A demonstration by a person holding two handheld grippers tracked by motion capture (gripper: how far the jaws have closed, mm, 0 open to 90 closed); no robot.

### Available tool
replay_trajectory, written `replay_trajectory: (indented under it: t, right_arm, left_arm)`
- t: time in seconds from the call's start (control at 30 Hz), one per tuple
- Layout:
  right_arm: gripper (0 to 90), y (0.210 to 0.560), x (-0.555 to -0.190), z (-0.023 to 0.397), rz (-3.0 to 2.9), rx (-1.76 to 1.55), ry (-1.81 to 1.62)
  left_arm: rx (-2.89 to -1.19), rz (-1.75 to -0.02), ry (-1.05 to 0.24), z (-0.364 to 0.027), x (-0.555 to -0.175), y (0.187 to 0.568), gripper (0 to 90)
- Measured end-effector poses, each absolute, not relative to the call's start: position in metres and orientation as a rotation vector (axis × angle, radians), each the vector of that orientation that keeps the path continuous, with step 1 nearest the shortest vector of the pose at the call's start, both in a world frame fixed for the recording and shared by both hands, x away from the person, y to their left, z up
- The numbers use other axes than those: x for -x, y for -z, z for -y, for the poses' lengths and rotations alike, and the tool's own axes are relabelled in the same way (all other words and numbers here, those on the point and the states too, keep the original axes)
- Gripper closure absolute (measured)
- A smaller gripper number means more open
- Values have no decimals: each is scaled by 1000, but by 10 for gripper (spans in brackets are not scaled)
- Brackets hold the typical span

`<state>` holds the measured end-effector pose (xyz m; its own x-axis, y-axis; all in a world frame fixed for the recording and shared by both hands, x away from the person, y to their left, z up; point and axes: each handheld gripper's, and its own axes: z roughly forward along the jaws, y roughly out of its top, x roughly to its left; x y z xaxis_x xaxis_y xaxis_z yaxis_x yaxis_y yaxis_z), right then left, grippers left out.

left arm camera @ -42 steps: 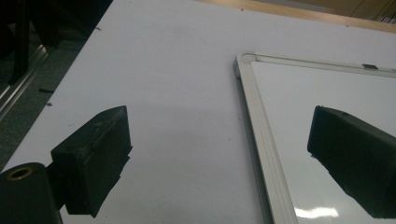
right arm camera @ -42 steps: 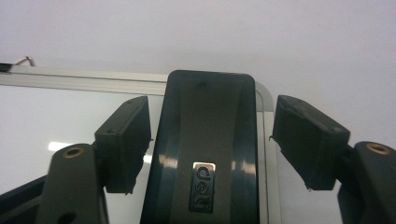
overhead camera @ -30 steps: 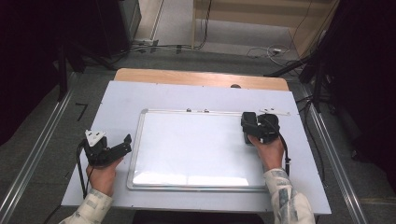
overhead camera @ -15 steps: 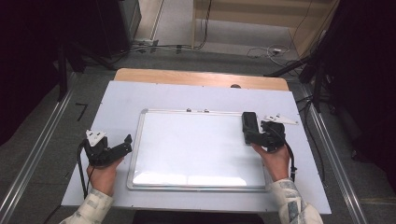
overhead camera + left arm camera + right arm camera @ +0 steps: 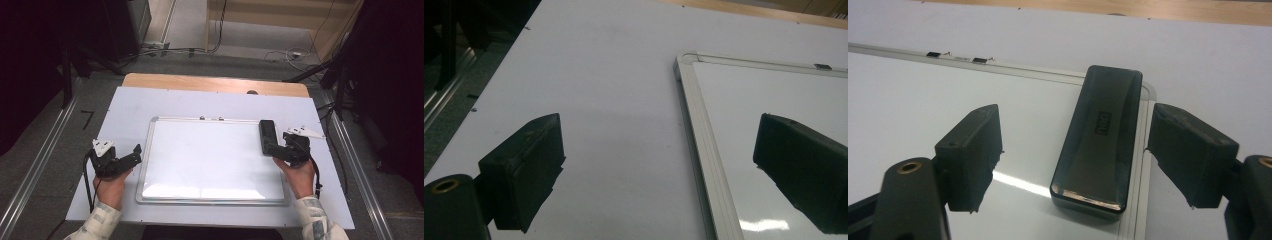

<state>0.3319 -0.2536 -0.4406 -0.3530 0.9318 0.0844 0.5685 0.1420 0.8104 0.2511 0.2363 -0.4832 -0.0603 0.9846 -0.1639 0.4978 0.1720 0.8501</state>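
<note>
Fingers point(image 5: 973, 155) of the right gripper point(image 5: 1073, 160) are spread wide, one on each side of the black whiteboard eraser point(image 5: 1098, 140), not touching it. Eraser lies flat on the whiteboard point(image 5: 212, 157) at its far right corner, long side along the right frame edge. High view: eraser point(image 5: 267, 136) sits just ahead of the right gripper point(image 5: 280, 148), right hand point(image 5: 299, 176) behind it.

Left gripper point(image 5: 659, 170) fingers point(image 5: 526, 172) are also wide apart, holding nothing; they straddle the whiteboard's left frame edge point(image 5: 704, 165), one finger over the white counter point(image 5: 599, 75), the other over the board. In the high view the left gripper point(image 5: 131, 156) sits beside the board's left edge, left hand point(image 5: 111, 187) behind it.

No containers. Small print on the eraser's label is unreadable. Two small clips on the board's far frame point(image 5: 955, 56), too small to identify.

Versus 1.0 s ago: the right gripper has pulled back toward the person and the eraser is now uncovered on the board. Left gripper unchanged.
</note>
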Motion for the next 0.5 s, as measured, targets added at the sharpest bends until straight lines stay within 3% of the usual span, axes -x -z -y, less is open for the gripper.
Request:
replay_trajectory:
  t: [0.5]
  right_arm:
    - [202,440,-318,268,-1973,-1430,-1111]
  left_arm:
    - [-1437,-1669,-794,-235,-252,484,66]
